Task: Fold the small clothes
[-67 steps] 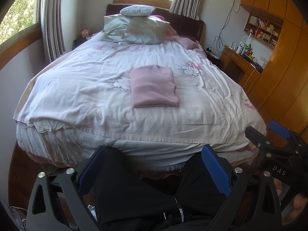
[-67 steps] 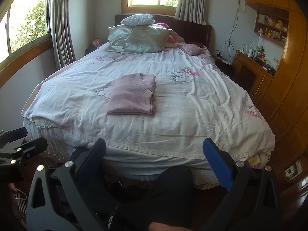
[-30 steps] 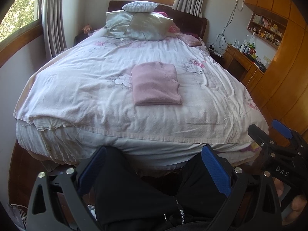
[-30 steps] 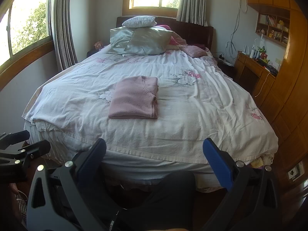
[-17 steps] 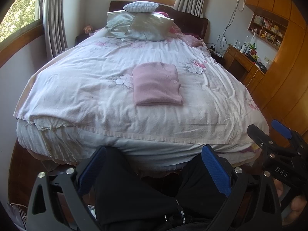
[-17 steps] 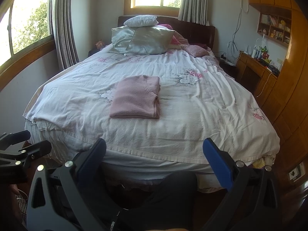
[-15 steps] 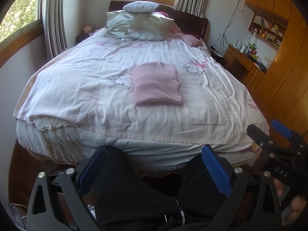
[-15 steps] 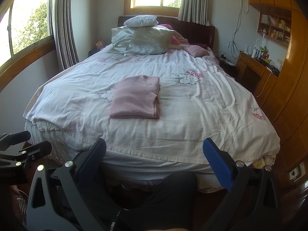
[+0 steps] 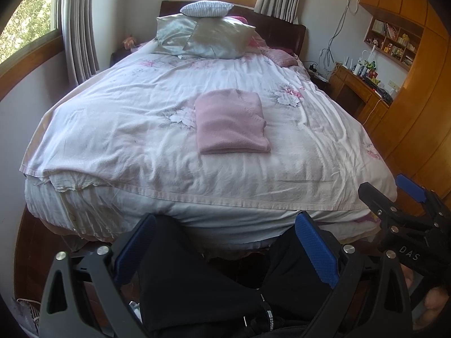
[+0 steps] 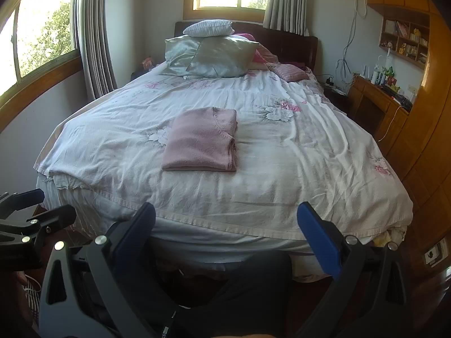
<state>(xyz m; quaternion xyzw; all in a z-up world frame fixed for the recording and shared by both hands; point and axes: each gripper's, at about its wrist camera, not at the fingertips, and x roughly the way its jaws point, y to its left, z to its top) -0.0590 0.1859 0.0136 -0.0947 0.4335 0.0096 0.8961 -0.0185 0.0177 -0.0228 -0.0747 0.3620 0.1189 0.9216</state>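
Nothing moved; sweater [image 9: 231, 122] lengthwise, neckline headboard-ward

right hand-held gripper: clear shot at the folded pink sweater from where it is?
Probably yes. The right hand-held gripper is open at the foot of the bed, and only bare floral bedspread lies between it and the pink sweater.

Bed [image 10: 310, 169] (folded pink sweater [image 10: 201, 143] atop)

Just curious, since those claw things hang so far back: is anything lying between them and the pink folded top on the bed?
Nothing but rumpled floral bedspread separates the folded pink top from the right gripper, seen in both wrist views.
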